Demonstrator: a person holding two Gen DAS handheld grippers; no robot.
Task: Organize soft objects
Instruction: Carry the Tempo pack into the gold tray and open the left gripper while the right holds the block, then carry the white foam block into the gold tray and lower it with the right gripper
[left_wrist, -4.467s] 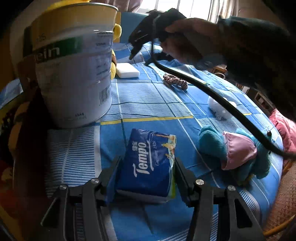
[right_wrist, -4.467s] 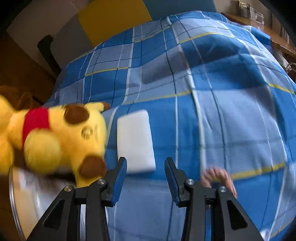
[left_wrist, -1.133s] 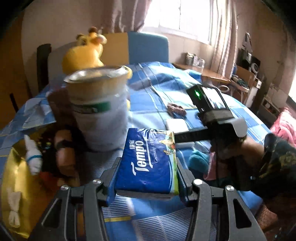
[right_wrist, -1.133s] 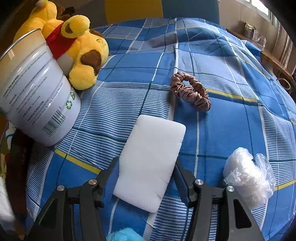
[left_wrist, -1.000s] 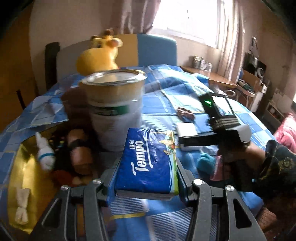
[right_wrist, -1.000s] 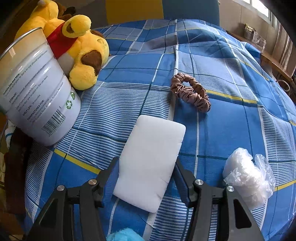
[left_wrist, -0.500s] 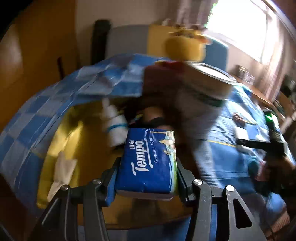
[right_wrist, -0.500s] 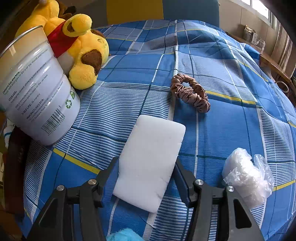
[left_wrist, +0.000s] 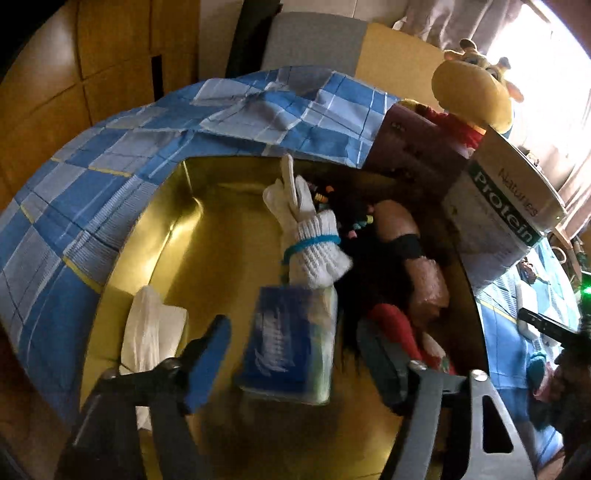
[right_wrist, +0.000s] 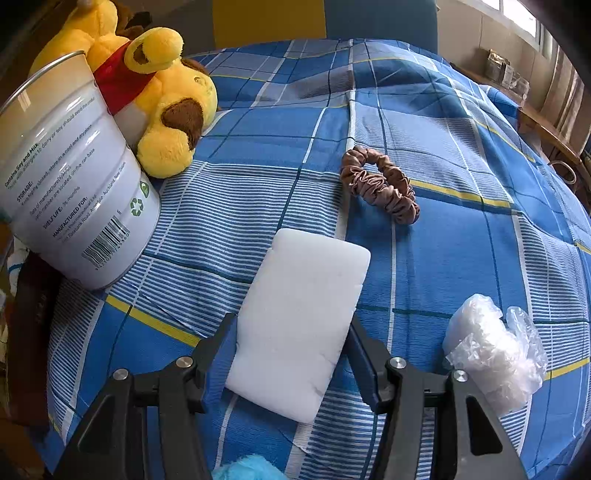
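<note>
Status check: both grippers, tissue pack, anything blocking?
Left gripper opening, tissue pack loose between jaws over gold tray. Right gripper astride white sponge. No obstruction.

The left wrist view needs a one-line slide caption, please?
Left hand-held gripper, jaws opening, releases a blue tissue pack over the gold metal tray.

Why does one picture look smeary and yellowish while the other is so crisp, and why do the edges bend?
Left wrist view: the blue tissue pack is motion-blurred, its print unreadable, between the opening left gripper jaws; the shiny gold tray glares, and the window at top right is blown out. Right wrist view: even daylight, with the white foam block sharp. Both lenses are fisheye, curving the blue checked cloth and darkening the corners.
</note>
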